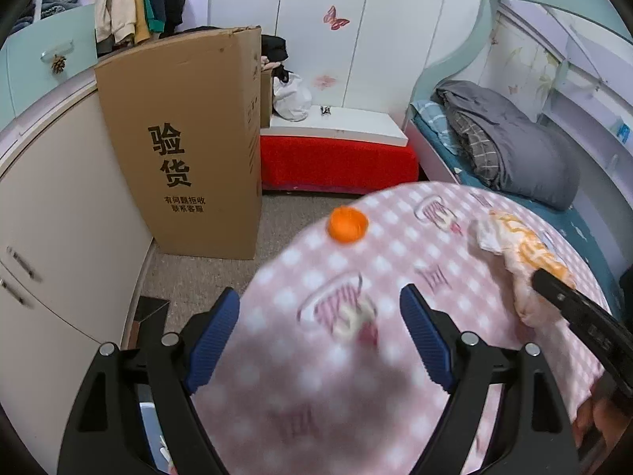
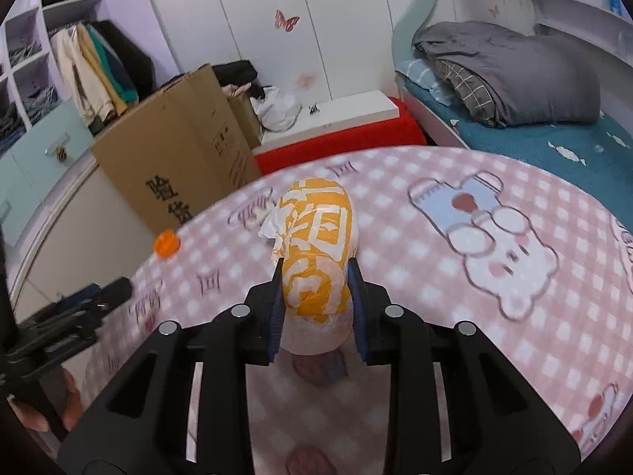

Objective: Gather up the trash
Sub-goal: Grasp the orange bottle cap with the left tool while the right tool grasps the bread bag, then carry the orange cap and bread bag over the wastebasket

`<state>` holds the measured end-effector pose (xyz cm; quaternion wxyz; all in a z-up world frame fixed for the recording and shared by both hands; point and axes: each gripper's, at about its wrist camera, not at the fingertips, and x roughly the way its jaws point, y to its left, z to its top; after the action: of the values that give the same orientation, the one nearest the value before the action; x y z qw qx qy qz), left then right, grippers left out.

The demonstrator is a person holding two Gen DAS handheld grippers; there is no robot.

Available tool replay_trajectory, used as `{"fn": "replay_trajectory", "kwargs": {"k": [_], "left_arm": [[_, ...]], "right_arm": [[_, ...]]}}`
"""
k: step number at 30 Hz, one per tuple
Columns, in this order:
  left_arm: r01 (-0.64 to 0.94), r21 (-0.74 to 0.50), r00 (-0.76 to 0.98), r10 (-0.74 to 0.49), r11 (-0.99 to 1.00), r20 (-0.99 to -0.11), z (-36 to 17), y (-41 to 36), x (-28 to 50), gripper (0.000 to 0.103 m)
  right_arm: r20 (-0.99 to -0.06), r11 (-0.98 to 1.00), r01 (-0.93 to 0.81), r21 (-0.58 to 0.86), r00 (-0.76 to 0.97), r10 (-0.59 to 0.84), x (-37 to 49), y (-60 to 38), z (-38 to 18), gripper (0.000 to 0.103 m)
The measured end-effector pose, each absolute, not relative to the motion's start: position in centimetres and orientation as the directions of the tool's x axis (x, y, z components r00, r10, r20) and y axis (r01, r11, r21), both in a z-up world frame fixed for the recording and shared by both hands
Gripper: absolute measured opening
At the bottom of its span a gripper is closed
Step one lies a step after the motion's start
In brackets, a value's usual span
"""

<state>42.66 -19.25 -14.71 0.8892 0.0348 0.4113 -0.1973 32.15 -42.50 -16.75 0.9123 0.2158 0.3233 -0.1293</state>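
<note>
An orange-and-white plastic bag (image 2: 316,245) lies on the round table with a pink checked cloth (image 2: 415,217). My right gripper (image 2: 315,277) is shut on the bag, its blue pads pressing both sides. The bag also shows in the left wrist view (image 1: 522,245), with the right gripper (image 1: 554,289) on it. An orange bottle cap (image 1: 347,225) sits near the table's far edge; it also shows in the right wrist view (image 2: 167,243). My left gripper (image 1: 320,308) is open and empty over the cloth, short of the cap.
A tall cardboard box (image 1: 186,138) stands on the floor beyond the table by a cabinet (image 1: 59,217). A red-covered bench (image 1: 336,158) and a bed with a grey quilt (image 1: 514,146) lie behind.
</note>
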Motion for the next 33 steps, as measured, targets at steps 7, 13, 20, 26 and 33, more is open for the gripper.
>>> {"fn": "replay_trajectory", "kwargs": {"k": [7,13,20,26,33], "left_arm": [[0.362,-0.087,0.570,-0.294,0.928,-0.768,-16.0,-21.6,46.9,0.081],[0.388,-0.094,0.539,-0.309,0.917,-0.783,-16.6,-23.7,48.9,0.068],[0.390,-0.077,0.556,-0.301,0.918,-0.775,-15.8,-23.7,48.6,0.028],[0.383,-0.080,0.600,-0.313,0.920,-0.736,-13.4,-20.6,45.6,0.028],[0.334,-0.045,0.680,-0.274,0.942,-0.680,-9.6,-13.8,40.0,0.028]], "right_arm": [[-0.644,0.865,0.361,0.347,0.763,-0.060,33.4,-42.5,-16.7,0.028],[-0.649,0.869,0.359,0.340,0.759,-0.059,33.9,-42.3,-16.6,0.028],[-0.638,0.885,0.350,0.307,0.765,-0.081,33.4,-41.8,-16.2,0.028],[-0.596,0.927,0.253,0.278,0.802,-0.040,32.1,-38.2,-13.8,0.028],[-0.554,0.951,0.096,0.296,0.828,0.089,29.4,-31.2,-10.3,0.028]]}}
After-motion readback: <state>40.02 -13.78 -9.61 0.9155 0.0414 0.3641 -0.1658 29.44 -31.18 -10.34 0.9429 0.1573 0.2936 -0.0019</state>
